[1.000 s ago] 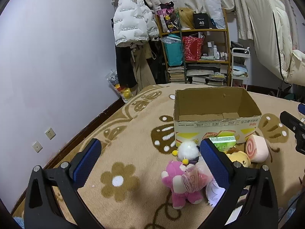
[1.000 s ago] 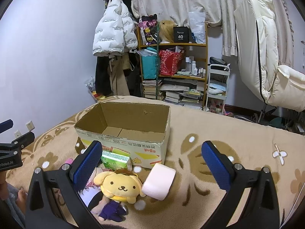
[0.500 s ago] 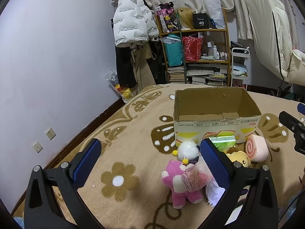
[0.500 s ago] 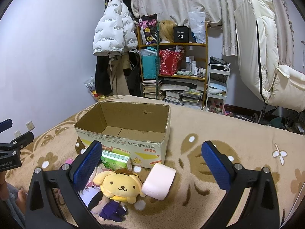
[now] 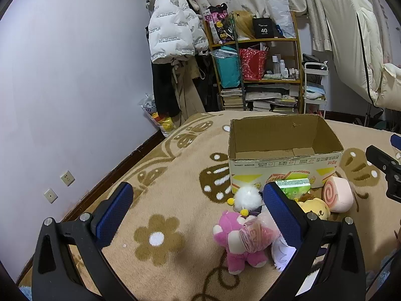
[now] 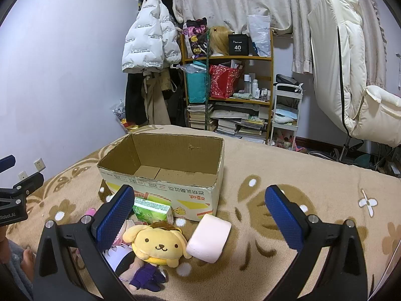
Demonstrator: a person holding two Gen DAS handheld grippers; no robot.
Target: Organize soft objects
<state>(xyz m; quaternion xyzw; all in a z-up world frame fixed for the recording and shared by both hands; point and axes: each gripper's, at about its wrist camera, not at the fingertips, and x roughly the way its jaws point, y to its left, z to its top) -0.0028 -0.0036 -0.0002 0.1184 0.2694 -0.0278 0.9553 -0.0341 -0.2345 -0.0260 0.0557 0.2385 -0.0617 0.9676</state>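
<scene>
An open, empty cardboard box (image 5: pixel 285 160) (image 6: pixel 165 175) stands on a tan flowered blanket (image 5: pixel 160 200). Soft toys lie in front of it: a pink plush (image 5: pixel 238 240), a white pompom (image 5: pixel 246 197), a yellow dog plush (image 6: pixel 156 243) (image 5: pixel 314 207), a pink swirl-roll cushion (image 6: pixel 209 238) (image 5: pixel 337 197), a green tissue pack (image 6: pixel 151 209) (image 5: pixel 293 185) and a doll in purple (image 6: pixel 142 273). My left gripper (image 5: pixel 198 210) is open and empty, just left of the pile. My right gripper (image 6: pixel 200 215) is open and empty, above the roll cushion and dog plush.
A cluttered shelf (image 6: pixel 228 95) with books and bags stands behind the bed, beside hanging coats (image 6: pixel 150 47). A white trolley (image 6: pixel 285 115) and a cream chair (image 6: pixel 351 80) stand at the right. A purple wall (image 5: pixel 62 87) with sockets runs along the left.
</scene>
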